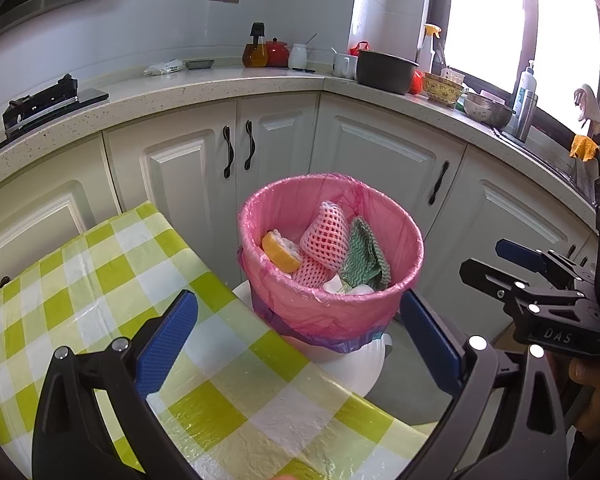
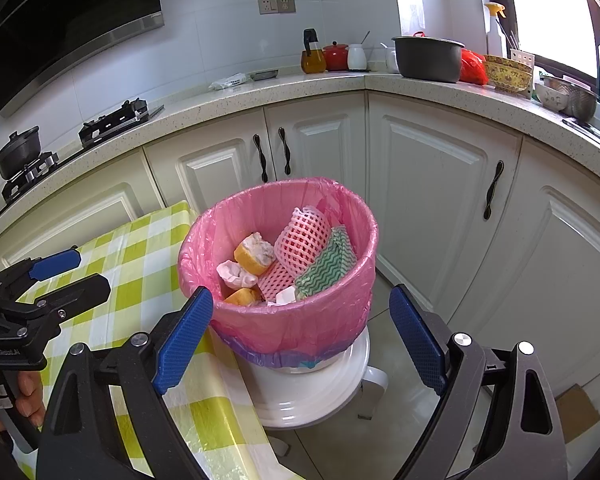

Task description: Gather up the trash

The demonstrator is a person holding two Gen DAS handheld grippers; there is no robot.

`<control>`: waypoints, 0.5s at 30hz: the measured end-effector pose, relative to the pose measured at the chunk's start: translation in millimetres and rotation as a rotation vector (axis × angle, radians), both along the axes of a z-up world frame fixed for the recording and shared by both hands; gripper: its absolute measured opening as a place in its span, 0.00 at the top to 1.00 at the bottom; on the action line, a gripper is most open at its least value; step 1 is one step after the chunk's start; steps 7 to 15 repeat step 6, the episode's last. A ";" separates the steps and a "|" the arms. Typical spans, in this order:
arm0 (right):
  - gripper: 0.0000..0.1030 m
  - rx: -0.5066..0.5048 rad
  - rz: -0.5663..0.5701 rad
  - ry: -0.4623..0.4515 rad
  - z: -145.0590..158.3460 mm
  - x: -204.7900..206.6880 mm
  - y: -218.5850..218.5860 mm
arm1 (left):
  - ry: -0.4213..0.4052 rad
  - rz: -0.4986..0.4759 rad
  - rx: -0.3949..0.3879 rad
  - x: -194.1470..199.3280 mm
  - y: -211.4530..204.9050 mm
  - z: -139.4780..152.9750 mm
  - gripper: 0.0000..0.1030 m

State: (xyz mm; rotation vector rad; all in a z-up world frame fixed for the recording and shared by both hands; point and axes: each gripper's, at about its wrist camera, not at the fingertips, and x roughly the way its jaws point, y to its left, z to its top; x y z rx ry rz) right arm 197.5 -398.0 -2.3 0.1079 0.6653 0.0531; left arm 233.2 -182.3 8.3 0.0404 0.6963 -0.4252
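The left gripper (image 1: 298,338) and right gripper (image 2: 300,334) are both hovering with fingers spread wide, holding nothing, flanking the pink-lined bin (image 2: 284,320). The bin is sitting on a white stool (image 2: 312,392) just beside the checked table's (image 1: 100,280) edge, with open floor toward the cabinets (image 2: 440,184). "DAS" is showing on the right gripper's body. Inside are lying two foam nets (image 2: 300,240), one green cloth (image 2: 326,270), peel pieces (image 2: 256,258) and crumpled paper.

Table, stool and floor

We see a green-checked table (image 1: 100,280) beside a white stool (image 2: 312,392); the stool stands on the tiled floor (image 2: 380,448), bearing a pink-lined bin (image 2: 284,320).
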 end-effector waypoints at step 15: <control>0.18 -0.001 0.000 0.001 -1.6 0.3 0.3 | -0.002 0.013 -0.003 1.4 3.0 1.9 0.05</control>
